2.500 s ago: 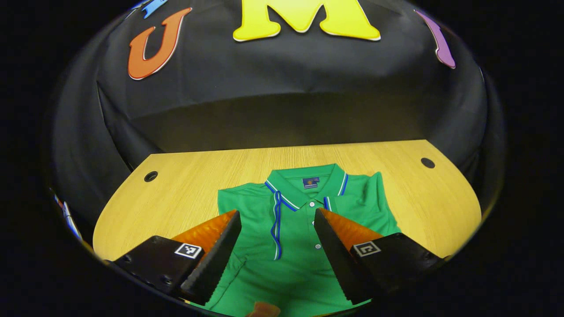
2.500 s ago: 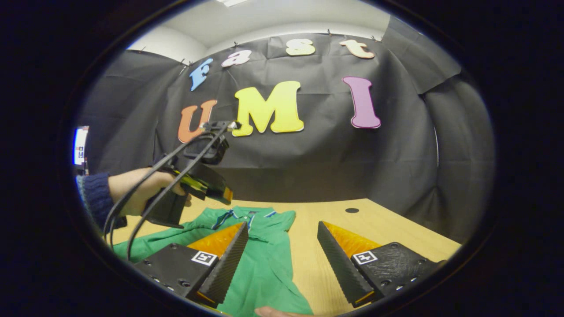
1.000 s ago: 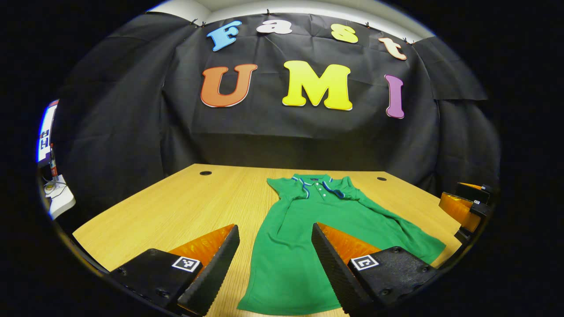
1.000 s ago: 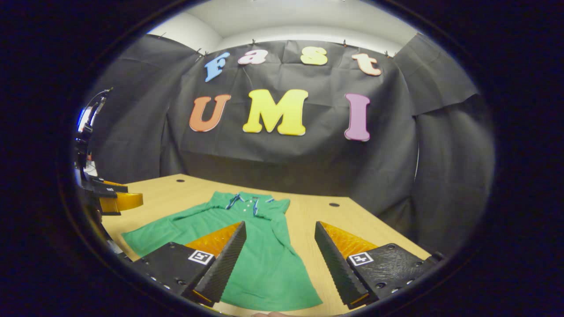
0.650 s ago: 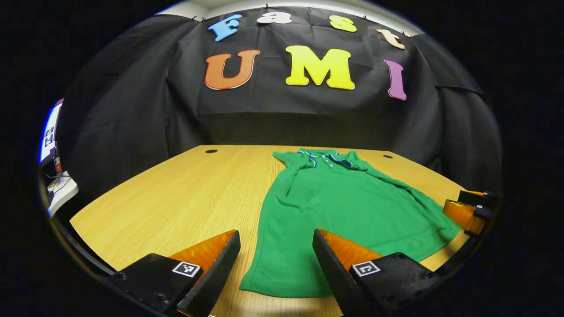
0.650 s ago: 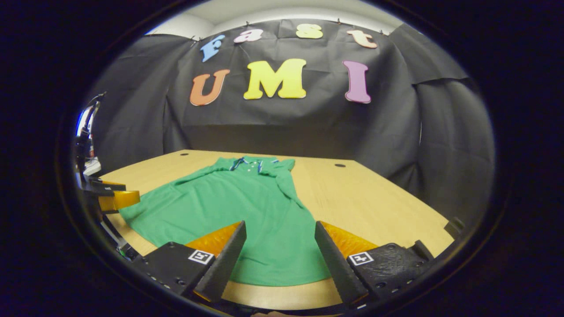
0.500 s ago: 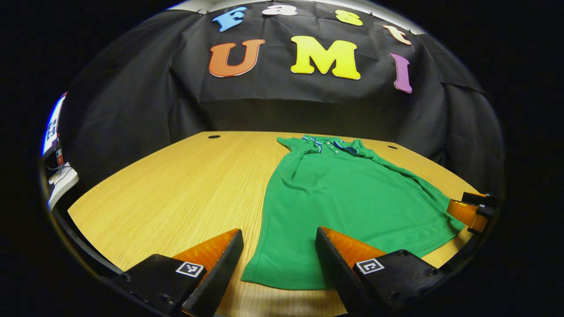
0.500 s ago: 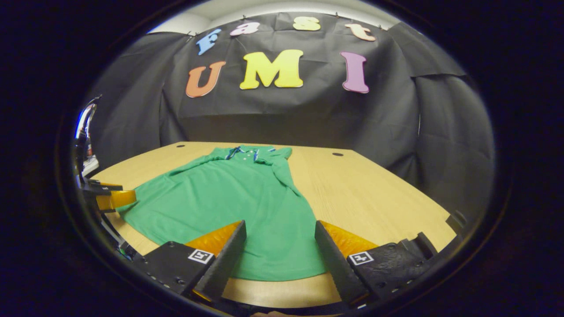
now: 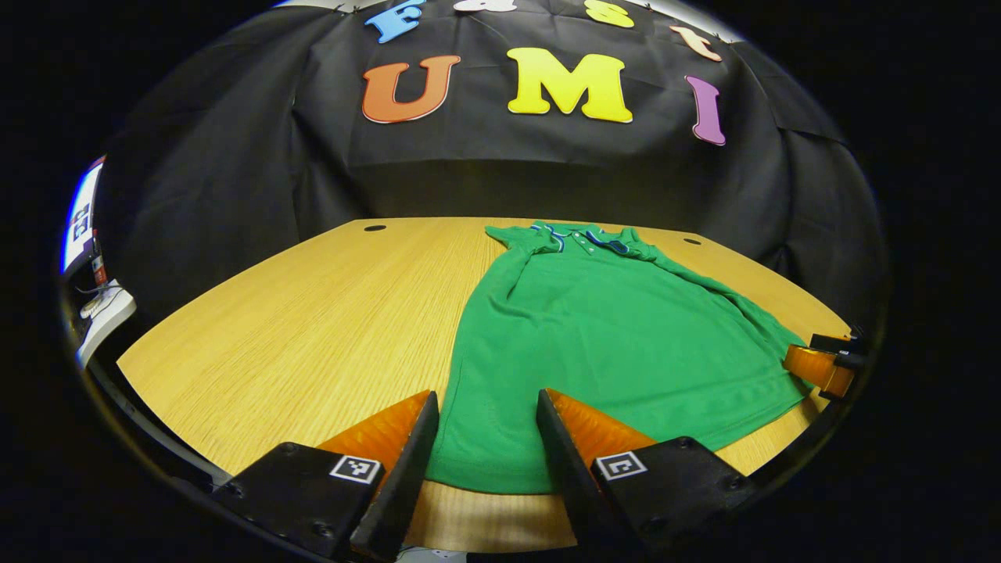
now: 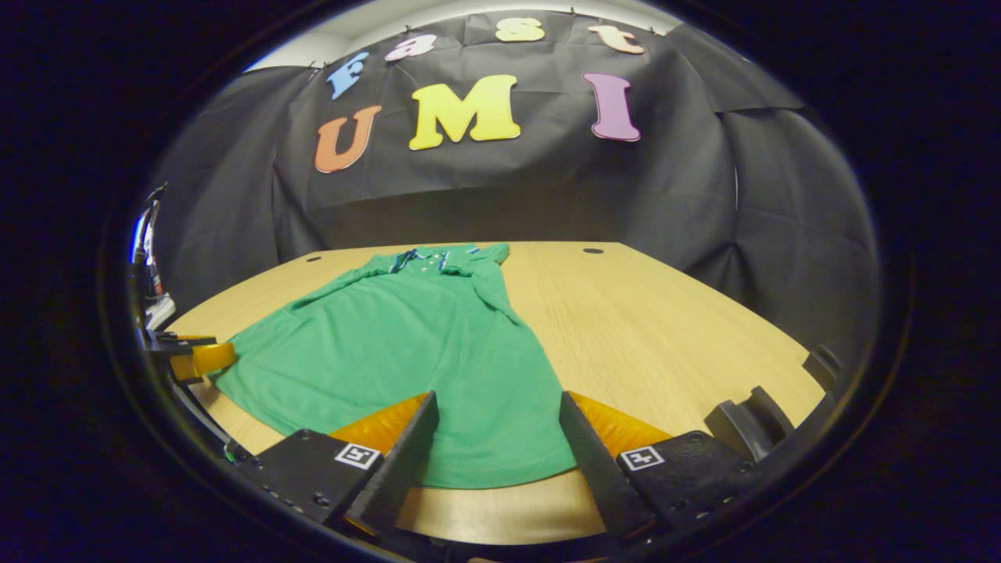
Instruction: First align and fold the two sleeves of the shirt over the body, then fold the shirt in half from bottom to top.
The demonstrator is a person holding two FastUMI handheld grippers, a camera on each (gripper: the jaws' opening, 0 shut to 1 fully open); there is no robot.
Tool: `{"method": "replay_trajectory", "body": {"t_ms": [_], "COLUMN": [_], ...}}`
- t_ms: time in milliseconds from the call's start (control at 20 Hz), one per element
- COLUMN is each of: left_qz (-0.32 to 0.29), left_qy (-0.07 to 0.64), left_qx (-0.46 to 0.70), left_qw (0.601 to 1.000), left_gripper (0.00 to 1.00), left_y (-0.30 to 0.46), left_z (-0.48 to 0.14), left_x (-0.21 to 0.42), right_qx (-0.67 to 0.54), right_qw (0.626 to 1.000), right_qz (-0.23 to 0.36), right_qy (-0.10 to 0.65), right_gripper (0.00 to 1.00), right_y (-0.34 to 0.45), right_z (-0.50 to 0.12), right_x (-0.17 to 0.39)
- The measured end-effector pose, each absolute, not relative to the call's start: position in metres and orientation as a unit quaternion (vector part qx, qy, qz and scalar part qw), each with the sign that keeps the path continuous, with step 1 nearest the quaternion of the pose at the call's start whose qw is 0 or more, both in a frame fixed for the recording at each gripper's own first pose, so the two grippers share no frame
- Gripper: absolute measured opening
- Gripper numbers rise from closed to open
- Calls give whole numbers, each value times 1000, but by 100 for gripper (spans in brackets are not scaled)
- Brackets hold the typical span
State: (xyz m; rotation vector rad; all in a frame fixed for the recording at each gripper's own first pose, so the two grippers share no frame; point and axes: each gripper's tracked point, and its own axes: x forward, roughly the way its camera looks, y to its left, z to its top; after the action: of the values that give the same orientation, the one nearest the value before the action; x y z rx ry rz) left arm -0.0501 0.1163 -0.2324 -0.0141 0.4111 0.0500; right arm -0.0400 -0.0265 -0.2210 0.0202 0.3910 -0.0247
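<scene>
A green polo shirt (image 9: 618,336) lies flat on the wooden table (image 9: 313,313), collar at the far end, both sleeves folded in over the body. My left gripper (image 9: 486,403) is open, low over the shirt's near left hem corner, the hem lying between its fingers. In the right gripper view the shirt (image 10: 407,352) runs away from me, and my right gripper (image 10: 496,403) is open at the near right hem corner. The right gripper (image 9: 821,363) shows at the right edge of the left gripper view. The left gripper (image 10: 195,353) shows at the left edge of the right gripper view.
The table (image 10: 665,328) has small round cable holes near its far corners (image 9: 374,227) (image 10: 593,251). Bare wood lies to the left and right of the shirt. The near table edge runs just under both grippers. A black mount (image 10: 751,422) sits at the near right edge.
Both grippers pulled back from the collar end and dropped down to the shirt's bottom hem. The left gripper's fingers have narrowed slightly. The shirt itself has not moved.
</scene>
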Motion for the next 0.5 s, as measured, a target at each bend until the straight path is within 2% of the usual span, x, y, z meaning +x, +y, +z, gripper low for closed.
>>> {"method": "replay_trajectory", "body": {"t_ms": [100,200,300,350,400,450,500], "left_qz": [25,25,26,28,28,30,34], "left_qy": [203,202,201,202,200,198,194], "left_qx": [-7,-8,-8,-8,-9,-14,-19], "left_qw": [979,979,979,979,979,980,980], "left_gripper": [79,76,73,70,57,53,40], "left_y": [117,117,117,119,118,117,120], "left_z": [-232,-233,-233,-234,-234,-234,-234], "left_x": [-50,-50,-50,-50,-49,-49,-46], "right_qx": [3,35,30,33,38,46,53], "right_qw": [980,979,979,979,979,978,979], "right_qz": [-19,-9,-7,0,6,10,18], "right_qy": [199,200,202,202,200,201,198], "right_gripper": [93,96,92,92,88,69,51], "right_y": [-35,-34,-36,-32,-27,-23,-19], "right_z": [-227,-229,-228,-226,-230,-230,-232], "right_x": [-40,-38,-45,-45,-44,-42,-39]}}
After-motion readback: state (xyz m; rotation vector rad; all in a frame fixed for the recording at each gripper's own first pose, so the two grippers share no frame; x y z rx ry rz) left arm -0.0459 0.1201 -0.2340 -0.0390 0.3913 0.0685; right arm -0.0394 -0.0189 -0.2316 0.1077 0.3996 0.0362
